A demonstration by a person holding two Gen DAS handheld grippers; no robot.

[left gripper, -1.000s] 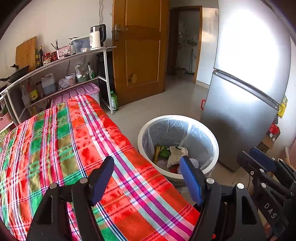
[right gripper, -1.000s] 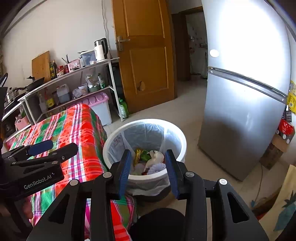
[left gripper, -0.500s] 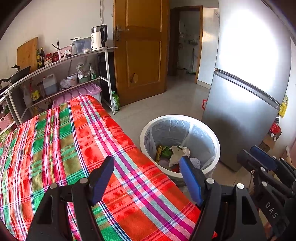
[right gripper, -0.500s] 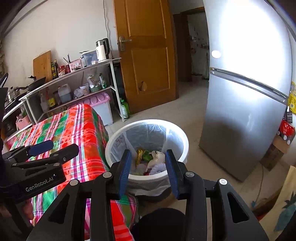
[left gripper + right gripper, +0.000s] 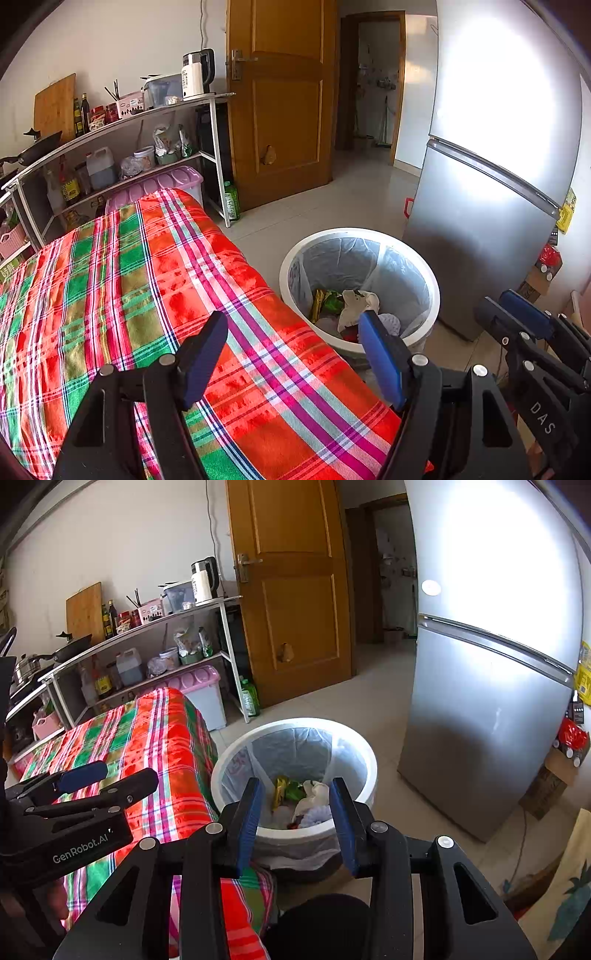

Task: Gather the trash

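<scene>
A white round bin [image 5: 434,291] [image 5: 365,757] with a clear liner stands on the floor beside the table. Inside it lie crumpled wrappers and paper trash [image 5: 347,306] [image 5: 303,801]. My left gripper [image 5: 291,354] hovers over the near corner of the plaid tablecloth [image 5: 129,280], jaws wide open, nothing between them. My right gripper [image 5: 297,819] hangs in front of the bin, open and empty. Each gripper shows at the edge of the other's view: the right gripper [image 5: 532,332] and the left gripper [image 5: 85,786].
A silver fridge [image 5: 495,166] [image 5: 491,686] stands right of the bin. A wooden door [image 5: 280,96] and an open doorway lie behind. A metal shelf [image 5: 122,147] with a kettle, bottles and jars lines the back wall. A pink-lidded box [image 5: 199,686] sits under it.
Both views have drifted very slightly; the bin sits a touch further right in each. Both grippers keep the same opening and hold nothing.
</scene>
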